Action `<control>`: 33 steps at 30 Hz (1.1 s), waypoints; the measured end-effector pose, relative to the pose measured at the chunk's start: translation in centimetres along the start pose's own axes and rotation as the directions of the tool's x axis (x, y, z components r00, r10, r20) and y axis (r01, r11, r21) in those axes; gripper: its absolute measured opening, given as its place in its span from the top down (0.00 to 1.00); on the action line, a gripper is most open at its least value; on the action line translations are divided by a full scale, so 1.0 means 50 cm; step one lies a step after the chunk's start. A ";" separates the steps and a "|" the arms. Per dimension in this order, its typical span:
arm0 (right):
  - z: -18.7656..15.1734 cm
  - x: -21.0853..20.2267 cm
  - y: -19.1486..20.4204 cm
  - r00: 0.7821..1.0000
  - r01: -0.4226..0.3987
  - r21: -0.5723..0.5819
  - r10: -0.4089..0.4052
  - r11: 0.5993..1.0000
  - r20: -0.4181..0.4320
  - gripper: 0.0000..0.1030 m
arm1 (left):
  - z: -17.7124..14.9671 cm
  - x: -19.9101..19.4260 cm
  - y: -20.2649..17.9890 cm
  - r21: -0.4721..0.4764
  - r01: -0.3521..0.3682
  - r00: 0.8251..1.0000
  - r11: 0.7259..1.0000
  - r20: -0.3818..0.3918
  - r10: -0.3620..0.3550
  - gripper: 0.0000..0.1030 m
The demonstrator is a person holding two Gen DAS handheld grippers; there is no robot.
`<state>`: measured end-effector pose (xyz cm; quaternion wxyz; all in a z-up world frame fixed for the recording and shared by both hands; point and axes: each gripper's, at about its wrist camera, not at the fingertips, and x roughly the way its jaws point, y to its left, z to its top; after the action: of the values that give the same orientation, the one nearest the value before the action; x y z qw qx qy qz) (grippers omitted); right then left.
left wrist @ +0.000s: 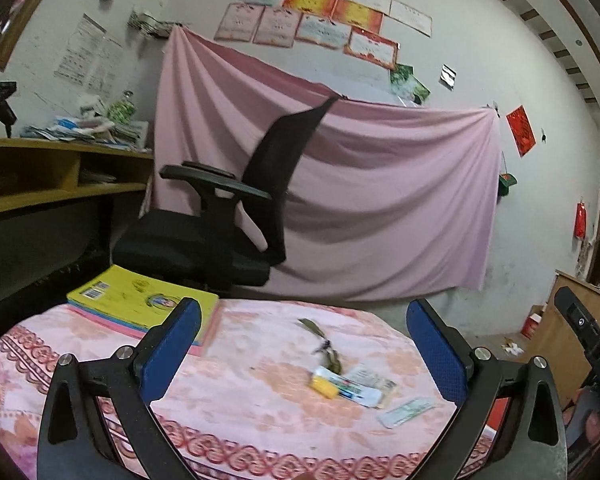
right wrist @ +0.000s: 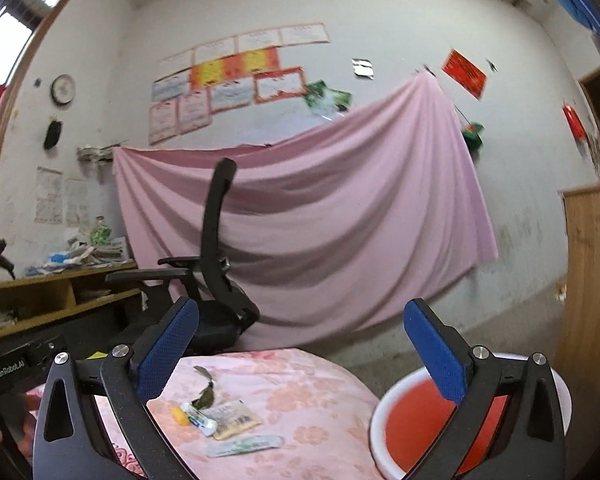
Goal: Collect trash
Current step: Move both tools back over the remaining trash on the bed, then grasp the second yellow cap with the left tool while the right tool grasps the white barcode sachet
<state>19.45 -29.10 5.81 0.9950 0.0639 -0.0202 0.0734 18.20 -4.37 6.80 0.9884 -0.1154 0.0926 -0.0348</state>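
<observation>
Trash lies on the pink flowered tablecloth (left wrist: 240,408): a white tube with a yellow cap (left wrist: 342,388) (right wrist: 194,416), a tan wrapper (left wrist: 380,386) (right wrist: 234,420), a pale green sachet (left wrist: 406,411) (right wrist: 245,445) and a dry leaf sprig (left wrist: 324,344) (right wrist: 206,392). My left gripper (left wrist: 305,354) hovers above the table with its blue pads wide apart and nothing between them. My right gripper (right wrist: 300,356) is likewise open and empty. A red basin with a white rim (right wrist: 384,408) stands to the right of the table, under the right gripper's right finger.
A stack of yellow and pink books (left wrist: 140,300) lies at the table's far left. A black office chair (left wrist: 220,224) (right wrist: 204,280) stands behind the table before a pink sheet (left wrist: 380,200). A wooden shelf (left wrist: 60,168) is at left, a wooden cabinet (right wrist: 592,280) at right.
</observation>
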 end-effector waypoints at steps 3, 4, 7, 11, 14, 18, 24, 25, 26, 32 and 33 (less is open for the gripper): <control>-0.006 0.008 0.027 1.000 -0.011 -0.036 0.010 0.999 -0.004 0.00 | -0.003 -0.007 0.015 0.013 -0.015 1.000 1.000 0.013 0.015 0.02; -0.010 0.013 0.034 1.000 -0.014 -0.048 0.013 0.999 -0.014 0.00 | -0.003 -0.004 0.020 0.016 -0.018 1.000 1.000 0.011 0.018 0.02; -0.021 0.031 0.049 0.998 -0.025 -0.072 0.021 0.997 -0.051 0.00 | -0.004 0.012 0.034 0.024 -0.024 1.000 0.999 -0.008 0.025 0.02; -0.034 0.046 0.070 0.995 -0.041 -0.106 0.031 0.993 -0.090 0.00 | -0.008 0.035 0.046 0.038 -0.029 0.998 0.999 -0.046 0.031 0.02; -0.043 0.052 0.082 0.993 -0.058 -0.124 0.044 0.991 -0.110 0.00 | -0.008 0.042 0.049 0.041 -0.023 0.999 0.999 -0.036 0.024 0.02; -0.046 0.062 0.093 0.990 -0.077 -0.139 0.059 0.987 -0.131 0.00 | -0.013 0.052 0.043 0.064 -0.012 0.999 0.998 -0.029 0.014 0.02; -0.053 0.123 0.077 0.966 -0.086 -0.102 0.058 0.991 -0.253 0.00 | -0.020 0.110 0.036 0.091 0.014 0.989 0.996 -0.150 0.000 0.03; -0.059 0.144 0.073 0.951 -0.093 -0.091 0.062 0.992 -0.303 0.01 | -0.023 0.123 0.035 0.093 0.017 0.984 0.996 -0.181 0.000 0.03; -0.068 0.165 0.070 0.933 -0.100 -0.079 0.065 0.992 -0.355 0.07 | -0.027 0.134 0.033 0.093 0.024 0.978 0.995 -0.208 -0.004 0.03; -0.111 0.253 0.053 0.824 -0.148 -0.013 0.115 0.989 -0.555 0.31 | -0.063 0.212 0.022 0.093 0.107 0.908 0.990 -0.415 -0.059 0.22; -0.114 0.262 0.051 0.813 -0.153 -0.012 0.119 0.988 -0.570 0.33 | -0.070 0.223 0.019 0.090 0.122 0.894 0.988 -0.443 -0.070 0.26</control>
<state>32.18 -23.97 1.12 0.9495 0.0090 0.2700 0.1596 28.49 -5.21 1.29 0.9442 -0.0517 0.3047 -0.1140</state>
